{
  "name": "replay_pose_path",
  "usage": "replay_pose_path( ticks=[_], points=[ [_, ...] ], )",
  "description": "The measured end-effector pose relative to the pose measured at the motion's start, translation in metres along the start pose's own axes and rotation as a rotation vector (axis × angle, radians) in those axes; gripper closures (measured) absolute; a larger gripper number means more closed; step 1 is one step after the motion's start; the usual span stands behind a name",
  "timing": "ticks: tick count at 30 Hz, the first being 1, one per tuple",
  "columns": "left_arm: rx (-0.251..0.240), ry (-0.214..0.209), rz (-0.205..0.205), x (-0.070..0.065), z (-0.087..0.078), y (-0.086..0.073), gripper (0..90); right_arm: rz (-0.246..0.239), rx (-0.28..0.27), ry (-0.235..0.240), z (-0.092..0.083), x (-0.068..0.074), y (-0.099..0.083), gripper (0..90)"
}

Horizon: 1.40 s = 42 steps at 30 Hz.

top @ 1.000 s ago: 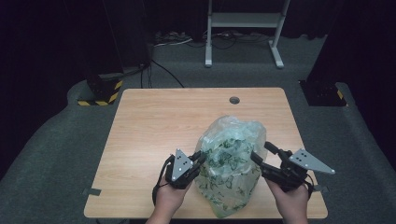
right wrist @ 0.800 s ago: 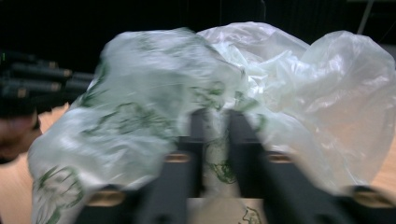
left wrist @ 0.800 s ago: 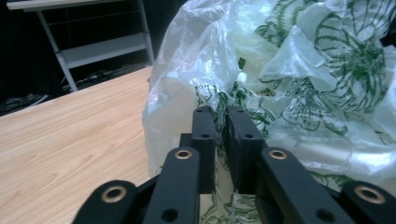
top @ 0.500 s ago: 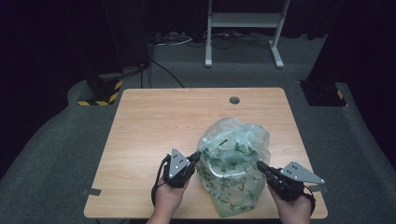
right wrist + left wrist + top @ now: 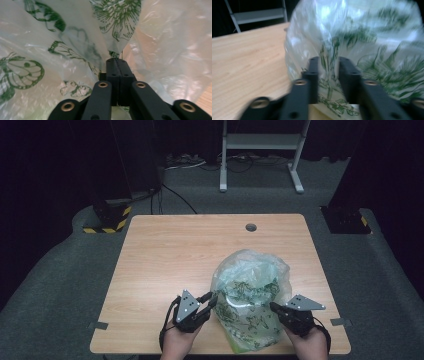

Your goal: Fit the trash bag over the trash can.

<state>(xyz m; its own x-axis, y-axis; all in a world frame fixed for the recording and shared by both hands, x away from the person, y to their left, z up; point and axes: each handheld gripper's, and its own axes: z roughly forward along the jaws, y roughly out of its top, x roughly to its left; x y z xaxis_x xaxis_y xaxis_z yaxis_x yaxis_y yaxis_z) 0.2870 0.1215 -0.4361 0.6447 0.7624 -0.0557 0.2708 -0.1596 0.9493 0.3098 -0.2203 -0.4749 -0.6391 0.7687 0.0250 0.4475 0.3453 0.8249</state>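
Plastic was pretty much the whole story: a thin translucent plastic bag with green leaf and butterfly print (image 5: 251, 296) sat puffed up between the two tongs on the near part of the light wooden table (image 5: 170, 255). The right gripper (image 5: 116, 61) had its jaws pressed tight on a pleat of the film, so that side looked grabbed. The left gripper (image 5: 327, 65) was parted with the bag's edge in the gap, not pinched as far as I could tell. So I'd call it about halfway: one side held, the other yet to clamp. Beyond the bag the tabletop was bare except a small round cable hole (image 5: 251, 227), nothing blocking. Further off stood a grey metal stand (image 5: 260, 150).
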Motion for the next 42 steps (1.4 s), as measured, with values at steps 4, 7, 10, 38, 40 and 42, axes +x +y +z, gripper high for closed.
replay_pose_path(
  ticks=[4, 7, 10, 38, 40, 42],
  points=[
    [-0.075, -0.004, 0.029, 0.001, 0.004, 0.037, 47.0, 0.039, -0.093, -0.039, -0.024, -0.003, 0.009, 63.3],
    [-0.040, -0.018, 0.072, 0.003, 0.029, 0.060, 42.1, 0.041, -0.176, -0.072, -0.046, -0.002, 0.019, 57.5],
    [0.050, -0.021, 0.097, 0.008, 0.056, 0.068, 45.0, 0.060, -0.284, -0.064, -0.064, 0.004, 0.032, 50.9],
    [0.231, 0.018, -0.104, 0.049, 0.089, -0.006, 89.4, 0.017, -0.075, -0.021, 0.004, 0.004, 0.007, 89.4],
    [0.234, 0.020, -0.126, 0.048, 0.081, -0.019, 89.4, 0.016, -0.037, -0.031, 0.016, -0.001, 0.006, 89.5],
    [0.231, 0.018, -0.134, 0.045, 0.071, -0.030, 89.4, 0.015, -0.001, -0.037, 0.025, -0.004, 0.002, 89.5]
  ],
)
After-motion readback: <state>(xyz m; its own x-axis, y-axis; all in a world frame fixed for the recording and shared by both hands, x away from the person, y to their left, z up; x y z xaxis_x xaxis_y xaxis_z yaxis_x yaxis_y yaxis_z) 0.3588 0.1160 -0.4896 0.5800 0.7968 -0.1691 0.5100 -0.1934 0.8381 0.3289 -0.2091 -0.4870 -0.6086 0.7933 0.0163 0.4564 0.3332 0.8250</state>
